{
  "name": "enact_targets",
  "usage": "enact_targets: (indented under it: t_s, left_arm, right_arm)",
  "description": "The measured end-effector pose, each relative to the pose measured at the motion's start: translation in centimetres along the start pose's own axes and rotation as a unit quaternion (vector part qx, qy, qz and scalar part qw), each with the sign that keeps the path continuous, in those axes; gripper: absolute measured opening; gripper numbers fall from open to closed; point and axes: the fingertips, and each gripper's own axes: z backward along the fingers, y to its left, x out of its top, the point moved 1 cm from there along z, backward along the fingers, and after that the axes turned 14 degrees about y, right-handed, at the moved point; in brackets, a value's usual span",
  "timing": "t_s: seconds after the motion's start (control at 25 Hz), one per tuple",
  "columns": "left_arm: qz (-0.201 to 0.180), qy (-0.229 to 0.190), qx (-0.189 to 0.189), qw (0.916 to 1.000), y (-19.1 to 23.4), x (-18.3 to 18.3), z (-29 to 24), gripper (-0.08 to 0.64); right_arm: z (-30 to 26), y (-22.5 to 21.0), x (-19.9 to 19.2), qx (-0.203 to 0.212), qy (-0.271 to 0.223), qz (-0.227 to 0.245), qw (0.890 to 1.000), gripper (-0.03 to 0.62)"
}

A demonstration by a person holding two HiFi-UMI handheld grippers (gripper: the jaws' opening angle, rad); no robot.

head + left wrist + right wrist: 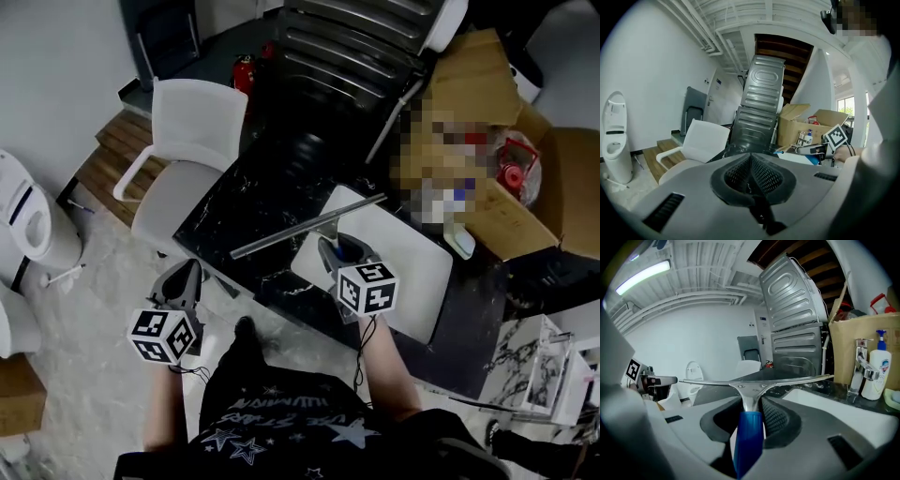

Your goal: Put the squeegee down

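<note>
The squeegee (309, 226) has a blue handle (749, 437) and a long metal blade (754, 380). My right gripper (339, 251) is shut on the handle, and the blade sticks out ahead of the jaws. It hangs over the left end of a white basin (412, 272) set in a black marble counter (253, 206). In the right gripper view the blade lies level across the frame, and I cannot tell whether it touches the counter. My left gripper (187, 272) is off the counter's near left edge, over the floor. Its pads (761, 176) are pressed together with nothing between them.
A white chair (187, 141) stands left of the counter. A ribbed metal panel (347, 47) leans at the back. An open cardboard box (497, 197) with bottles sits at the right. A tap (860, 369) and a pump bottle (881, 366) stand by the basin. A white toilet (28, 220) is far left.
</note>
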Motion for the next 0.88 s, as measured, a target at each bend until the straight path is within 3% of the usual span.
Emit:
enact_targets:
  t_s: [0.56, 0.88]
  left_arm:
    - [-0.02, 0.023, -0.046, 0.9985, 10.4, 7.5, -9.1, 0.021]
    - [-0.022, 0.04, -0.064, 0.9969, 15.2, 9.9, -14.5, 0.021]
  right_arm:
    - [-11.1, -2.0, 8.5, -0.049, 0.024, -0.022, 0.998, 0.137]
    - [-17.1, -4.1, 11.1, -0.069, 0.047, -0.035, 0.996, 0.137]
